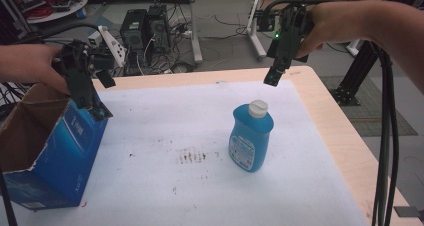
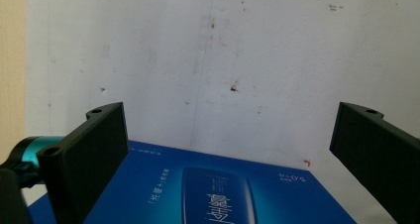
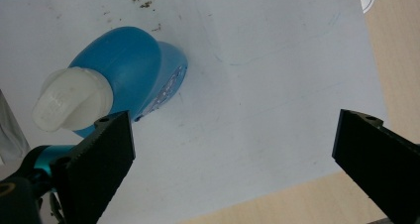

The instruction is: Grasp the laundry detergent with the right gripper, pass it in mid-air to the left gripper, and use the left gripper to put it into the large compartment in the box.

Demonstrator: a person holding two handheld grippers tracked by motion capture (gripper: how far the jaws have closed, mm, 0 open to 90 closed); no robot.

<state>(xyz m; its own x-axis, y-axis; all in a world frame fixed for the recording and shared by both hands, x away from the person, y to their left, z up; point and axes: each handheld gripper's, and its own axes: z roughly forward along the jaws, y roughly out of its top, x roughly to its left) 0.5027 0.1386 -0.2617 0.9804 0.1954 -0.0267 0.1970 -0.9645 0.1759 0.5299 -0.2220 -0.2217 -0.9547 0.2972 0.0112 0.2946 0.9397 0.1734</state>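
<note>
A blue bottle (image 1: 251, 141) with a white cap stands upright on the white mat (image 1: 190, 186), right of centre. In the right gripper view the bottle (image 3: 124, 70) lies off to the left of the jaws. My right gripper (image 1: 272, 78) hangs open in the air above and behind the bottle, with nothing between its jaws (image 3: 233, 149). An open blue cardboard box (image 1: 55, 156) rests at the table's left edge. My left gripper (image 1: 100, 111) is open just above the box's near top corner, and the printed blue box (image 2: 208, 189) shows below its jaws.
The mat covers a light wooden table (image 1: 345, 141) and carries a brown stain (image 1: 192, 157) near its middle. Thick black cables (image 1: 385, 136) hang along the right side. Computer towers (image 1: 145, 28) and desk legs stand on the floor beyond the table.
</note>
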